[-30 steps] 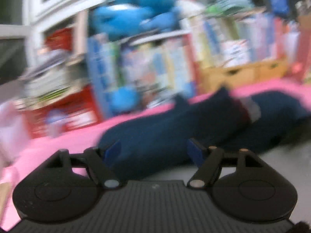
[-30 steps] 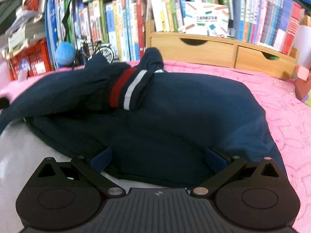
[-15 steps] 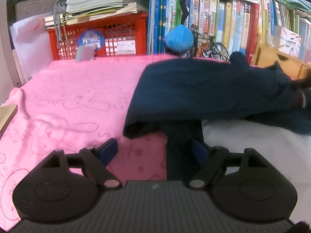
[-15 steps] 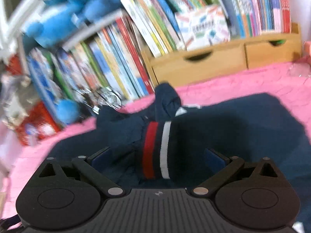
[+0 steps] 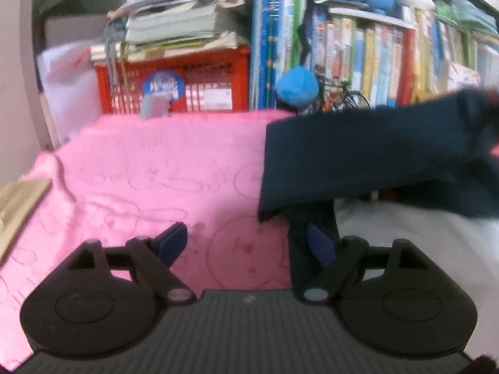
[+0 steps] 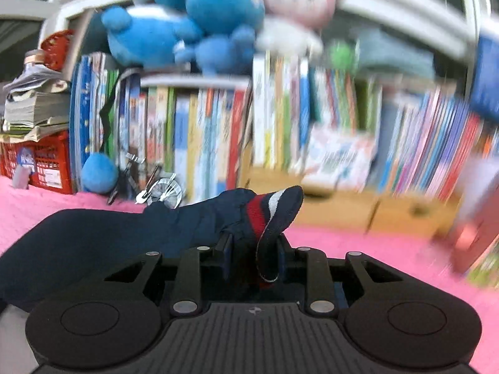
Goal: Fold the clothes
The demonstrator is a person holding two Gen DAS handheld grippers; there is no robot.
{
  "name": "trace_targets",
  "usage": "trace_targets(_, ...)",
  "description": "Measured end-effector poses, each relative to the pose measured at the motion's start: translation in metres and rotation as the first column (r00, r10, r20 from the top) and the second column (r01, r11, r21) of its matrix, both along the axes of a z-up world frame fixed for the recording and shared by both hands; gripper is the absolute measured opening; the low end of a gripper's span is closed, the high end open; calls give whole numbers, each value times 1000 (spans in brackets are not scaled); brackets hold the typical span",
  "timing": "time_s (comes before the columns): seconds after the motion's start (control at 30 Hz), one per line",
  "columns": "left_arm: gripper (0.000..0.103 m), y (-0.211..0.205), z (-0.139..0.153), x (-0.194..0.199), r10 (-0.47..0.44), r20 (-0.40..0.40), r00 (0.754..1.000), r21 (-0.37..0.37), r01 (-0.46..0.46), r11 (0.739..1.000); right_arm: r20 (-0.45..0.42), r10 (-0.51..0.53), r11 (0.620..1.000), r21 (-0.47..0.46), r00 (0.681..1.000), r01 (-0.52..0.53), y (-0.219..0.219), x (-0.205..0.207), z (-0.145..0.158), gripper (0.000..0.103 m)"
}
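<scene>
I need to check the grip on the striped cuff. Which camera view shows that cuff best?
The right wrist view: the red-and-white striped cuff sits pinched between the shut jaws of the right gripper, close and fairly sharp. The left wrist view shows mostly plain navy garment, with only a blurred hint of red at its far right edge.

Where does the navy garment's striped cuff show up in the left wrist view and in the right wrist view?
Left wrist: striped cuff not clearly visible; the navy garment stretches toward the right edge.
Right wrist: striped cuff at centre, pinched in the right gripper.
Shared landmark: red crate.
</scene>
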State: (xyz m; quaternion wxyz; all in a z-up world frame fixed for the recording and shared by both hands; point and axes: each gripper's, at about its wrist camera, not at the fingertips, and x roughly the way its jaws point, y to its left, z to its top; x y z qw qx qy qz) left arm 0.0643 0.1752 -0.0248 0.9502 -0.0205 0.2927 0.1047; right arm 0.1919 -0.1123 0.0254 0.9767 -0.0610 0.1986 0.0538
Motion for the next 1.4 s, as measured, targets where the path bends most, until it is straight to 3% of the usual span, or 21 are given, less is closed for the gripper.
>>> trace_targets(0.27,85,-16,36,0,-48,97,994,50,44,998,-46,-37,998,44,998,39,-44,7,-11,30)
trace_targets(0.4,85,-32,50,11,-115,152,982,82,104,991,-70,-55,996,65,996,60,-66,10,-17,30)
trace_targets(0.53,85,-51,36,37,-127,110,986,182,106,978,-148,-36,994,99,988,51,-78,17,-34,32)
trace_targets(0.63,84,-52,3,55,-62,-9,998,300,62,952,-200,-23,996,83,979,41,-82,22,-50,41)
trace_targets(0.73,85,-37,-19,52,-35,-78,996,317,58,946,-257,7,997,77,966,13,-86,25,-64,63)
trace_targets(0.87,83,-23,1,43,18,-61,998,331,4,944,-246,50,997,76,968,-32,-84,18,-67,74)
trace_targets(0.93,82,-22,19,41,23,-15,1000,325,-17,946,-235,87,992,108,968,-63,-83,14,-65,75)
trace_targets(1.03,82,-35,49,51,-71,67,995,194,57,979,-246,114,986,150,963,-78,-75,21,-68,76)
trace_targets(1.1,83,-54,52,65,-141,100,985,134,127,983,-259,132,984,152,957,-95,-64,25,-72,76)
trace_targets(1.17,82,-71,44,87,-177,92,980,110,167,980,-260,153,984,124,953,-125,-54,25,-72,76)
trace_targets(1.27,75,-81,17,114,-171,-1,985,124,169,978,-262,162,986,74,951,-148,-51,21,-67,77)
trace_targets(1.4,77,-75,-16,111,-162,-39,986,117,166,979,-251,82,997,29,964,-77,-75,8,-54,91)
